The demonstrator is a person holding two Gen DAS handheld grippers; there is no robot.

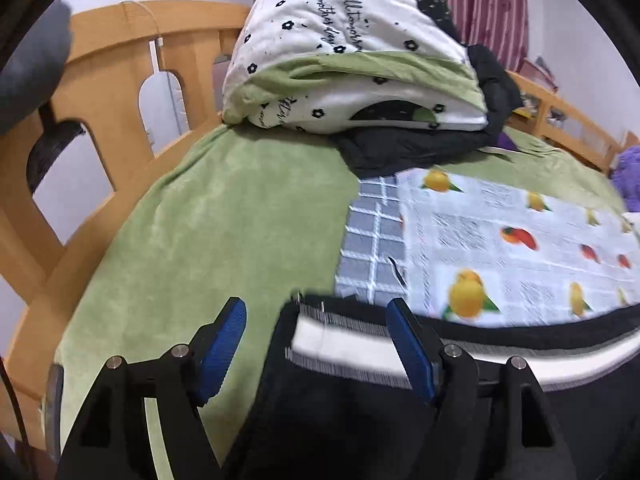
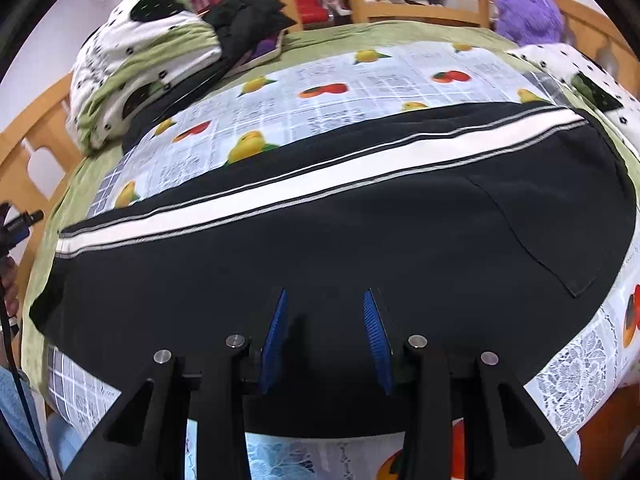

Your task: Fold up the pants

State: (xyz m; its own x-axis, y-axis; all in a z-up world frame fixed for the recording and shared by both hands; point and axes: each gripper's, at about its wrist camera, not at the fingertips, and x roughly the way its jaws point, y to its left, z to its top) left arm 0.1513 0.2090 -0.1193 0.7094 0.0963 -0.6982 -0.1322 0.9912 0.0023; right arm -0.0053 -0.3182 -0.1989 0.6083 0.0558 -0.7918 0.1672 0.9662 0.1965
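Black pants (image 2: pixel 320 240) with a white side stripe (image 2: pixel 280 188) lie flat, folded lengthwise, on a fruit-print cloth (image 2: pixel 360 80) over the bed. My right gripper (image 2: pixel 325 304) is open, hovering over the near edge at mid-length, holding nothing. My left gripper (image 1: pixel 316 316) is open and straddles the leg-hem end of the pants (image 1: pixel 340 380), where the stripe (image 1: pixel 340 340) ends; its blue fingers (image 1: pixel 408 344) are apart with fabric between them.
A green blanket (image 1: pixel 200 240) covers the bed. A folded white-and-green quilt (image 1: pixel 344 60) and black clothing (image 1: pixel 400 148) are piled at the head. A wooden bed rail (image 1: pixel 120 80) runs round. A purple plush (image 2: pixel 528 12) sits at the far corner.
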